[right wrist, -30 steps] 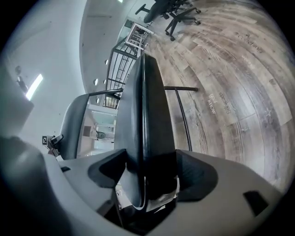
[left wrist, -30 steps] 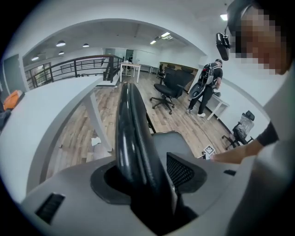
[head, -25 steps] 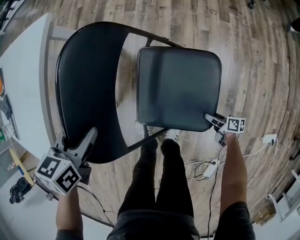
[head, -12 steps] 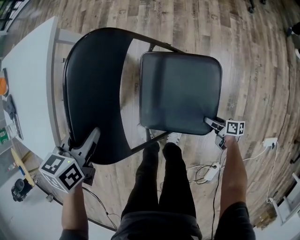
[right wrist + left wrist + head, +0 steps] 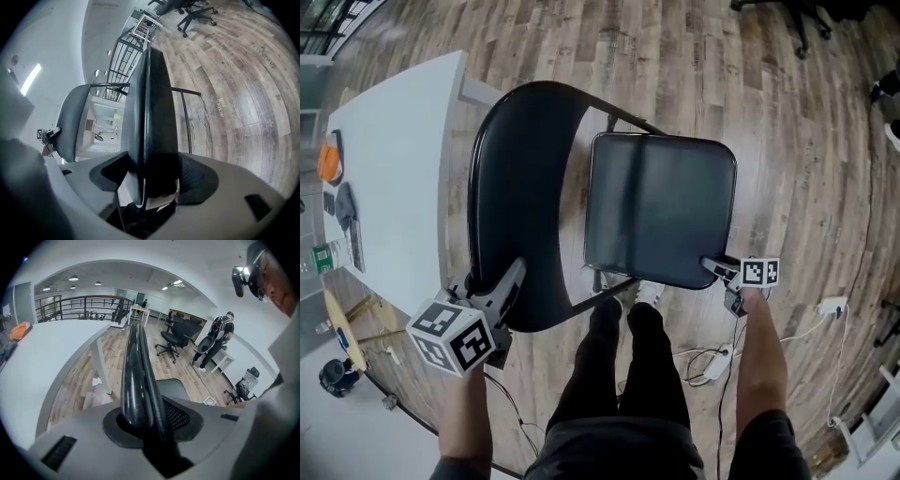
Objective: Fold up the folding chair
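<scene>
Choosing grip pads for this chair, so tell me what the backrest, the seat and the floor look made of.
The backrest is glossy black and hard-looking, probably painted metal or plastic; its rim throws sharp highlights. The seat is dark grey with a duller sheen, possibly vinyl padding. The floor shows wood-look planks with grain; real wood or laminate cannot be told.

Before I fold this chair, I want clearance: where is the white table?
Head view: the white table stands on the left, close beside the chair's black backrest, with the seat farther right.
</scene>
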### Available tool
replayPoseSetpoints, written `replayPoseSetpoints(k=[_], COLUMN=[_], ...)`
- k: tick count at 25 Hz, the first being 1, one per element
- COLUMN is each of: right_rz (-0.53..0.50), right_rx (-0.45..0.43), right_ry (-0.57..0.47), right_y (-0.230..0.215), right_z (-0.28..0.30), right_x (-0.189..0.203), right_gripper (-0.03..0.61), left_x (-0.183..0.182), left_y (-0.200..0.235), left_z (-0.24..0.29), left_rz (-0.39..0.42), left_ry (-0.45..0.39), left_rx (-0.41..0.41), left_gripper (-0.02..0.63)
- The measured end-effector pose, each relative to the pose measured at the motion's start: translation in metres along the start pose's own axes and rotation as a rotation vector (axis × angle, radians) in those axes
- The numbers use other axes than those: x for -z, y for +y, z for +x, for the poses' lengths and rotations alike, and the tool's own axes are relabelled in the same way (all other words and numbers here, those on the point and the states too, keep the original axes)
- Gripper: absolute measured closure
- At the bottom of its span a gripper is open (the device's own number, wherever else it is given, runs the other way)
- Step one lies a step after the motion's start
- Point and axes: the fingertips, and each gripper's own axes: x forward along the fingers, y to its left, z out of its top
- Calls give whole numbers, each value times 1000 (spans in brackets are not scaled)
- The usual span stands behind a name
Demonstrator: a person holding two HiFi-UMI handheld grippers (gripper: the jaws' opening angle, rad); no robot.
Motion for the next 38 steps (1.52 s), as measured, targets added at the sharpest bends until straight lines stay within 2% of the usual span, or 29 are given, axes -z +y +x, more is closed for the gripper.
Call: replayPoseSetpoints(k=[6, 12, 29, 38], right_rz=[-39, -99, -236, -167], right_rx=[-21, -46, -183, -206], right_ry=[27, 100, 104, 60], right_y=[57, 122, 319, 392], right_z=[6, 1, 24, 53], right_x=[-1, 7, 21, 21], right_gripper=[262, 262, 262, 262], left_x=[-9, -23, -59, -68], left_y=[19, 21, 28, 49], left_z=[-22, -53, -128, -156], left_rz=[-8, -5, 15, -5], left_ry=[0, 2, -19, -31], left_rx=[-4, -8, -73, -81], left_gripper=[515, 522, 532, 535])
